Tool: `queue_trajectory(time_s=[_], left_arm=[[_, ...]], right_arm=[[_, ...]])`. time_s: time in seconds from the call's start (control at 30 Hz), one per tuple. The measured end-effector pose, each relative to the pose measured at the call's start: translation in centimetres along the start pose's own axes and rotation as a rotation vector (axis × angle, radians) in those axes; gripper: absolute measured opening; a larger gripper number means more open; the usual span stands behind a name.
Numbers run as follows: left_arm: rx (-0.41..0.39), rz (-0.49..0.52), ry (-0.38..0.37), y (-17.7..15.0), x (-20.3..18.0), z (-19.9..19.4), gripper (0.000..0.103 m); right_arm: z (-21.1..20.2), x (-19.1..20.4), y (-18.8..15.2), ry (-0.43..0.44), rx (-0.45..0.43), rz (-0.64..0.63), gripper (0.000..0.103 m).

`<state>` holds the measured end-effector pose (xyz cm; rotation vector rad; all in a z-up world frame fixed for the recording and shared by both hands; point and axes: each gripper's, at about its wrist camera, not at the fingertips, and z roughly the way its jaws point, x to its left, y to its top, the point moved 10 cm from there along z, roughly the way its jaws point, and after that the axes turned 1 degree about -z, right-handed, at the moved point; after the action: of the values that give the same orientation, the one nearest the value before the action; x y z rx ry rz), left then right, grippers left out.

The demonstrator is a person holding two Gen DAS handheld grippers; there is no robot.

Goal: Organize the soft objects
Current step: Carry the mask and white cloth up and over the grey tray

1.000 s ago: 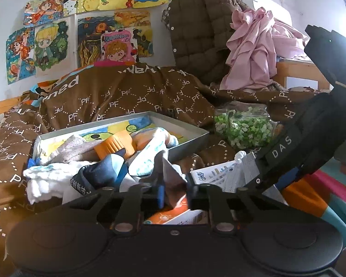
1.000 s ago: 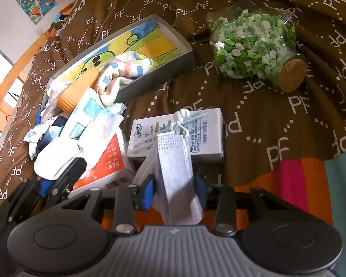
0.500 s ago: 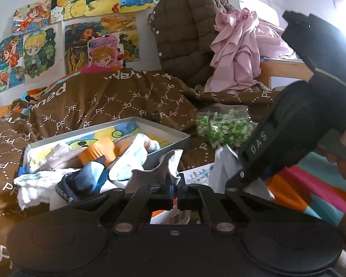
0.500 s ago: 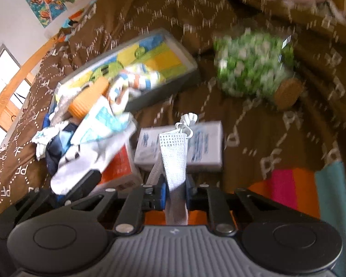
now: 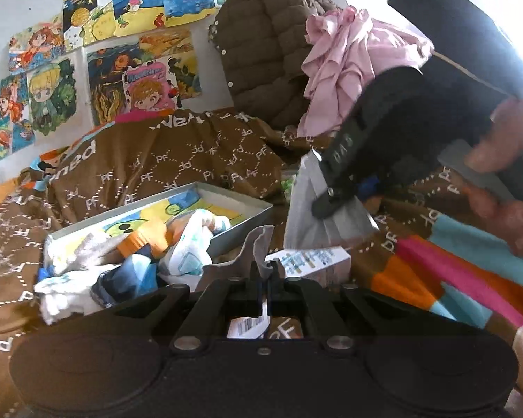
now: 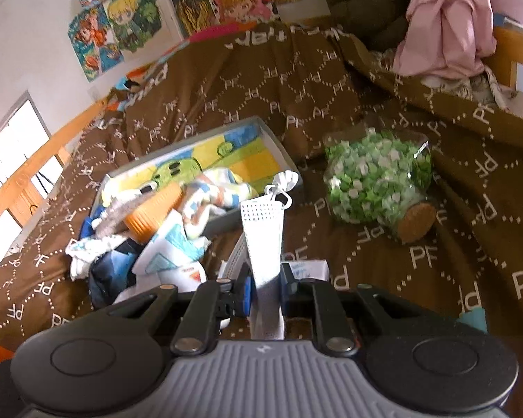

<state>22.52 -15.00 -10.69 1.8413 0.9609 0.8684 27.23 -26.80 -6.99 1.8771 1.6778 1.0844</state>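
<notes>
While the right claw [image 6: 264, 287] is clamped on a white face mask [image 6: 263, 233], the mask stands up between its blue-padded fingers [image 6: 246, 291] with the bunched ear loop [image 6: 282, 183] at its top. From the left wrist view, that same claw [image 5: 334, 202] hangs at the right above the bed, the mask [image 5: 317, 209] drooping from it as a pale grey sheet over a small white carton [image 5: 313, 259]. The left claw [image 5: 264, 289] is closed on a scrap of grey cloth [image 5: 258, 244], which rises in a curl just above its tips. Behind both lies a shallow grey box [image 6: 282, 153] with a cartoon print inside; a striped sock [image 6: 223, 188] and an orange ribbed cup [image 6: 153, 210] sit at its near end. More soft things spill over the box's near end onto the brown patterned bedspread [image 6: 261, 83]: a white cloth [image 5: 66, 291], a dark blue garment [image 5: 129, 280] and a pale blue-and-white packet [image 6: 171, 254]. To the right of the box a glass jar of green and white paper stars [image 6: 376, 181] lies on its side, its cork stopper [image 6: 418, 223] facing the camera. A pink garment [image 6: 446, 17] and a brown quilted jacket [image 5: 261, 45] hang beyond the bed, with children's drawings [image 5: 97, 59] on the wall.
</notes>
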Motion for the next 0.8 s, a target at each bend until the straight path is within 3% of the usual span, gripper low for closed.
queue_trajectory(time_s=[0.2, 0.43, 0.63, 0.8], left_arm=[[0.028, -0.019, 0.027, 0.3, 0.2, -2.5, 0.001], [0.006, -0.046, 0.065, 1.9, 1.4, -4.5, 0.001], [-0.031, -0.07, 0.097, 5.0, 3.3, -5.3, 0.001], [-0.08, -0.119, 0.099, 8.7, 5.6, -5.4, 0.001]], right_arm=[[-0.8, 1.1, 0.7, 0.052, -0.061, -0.023, 0.017], [-2.8, 3.2, 1.7, 0.123, -0.171, -0.101, 0.017], [-4.6, 4.7, 2.6, 0.17, -0.272, -0.149, 0.017], [-3.9, 5.2, 3.9, 0.176, -0.294, -0.16, 0.017]])
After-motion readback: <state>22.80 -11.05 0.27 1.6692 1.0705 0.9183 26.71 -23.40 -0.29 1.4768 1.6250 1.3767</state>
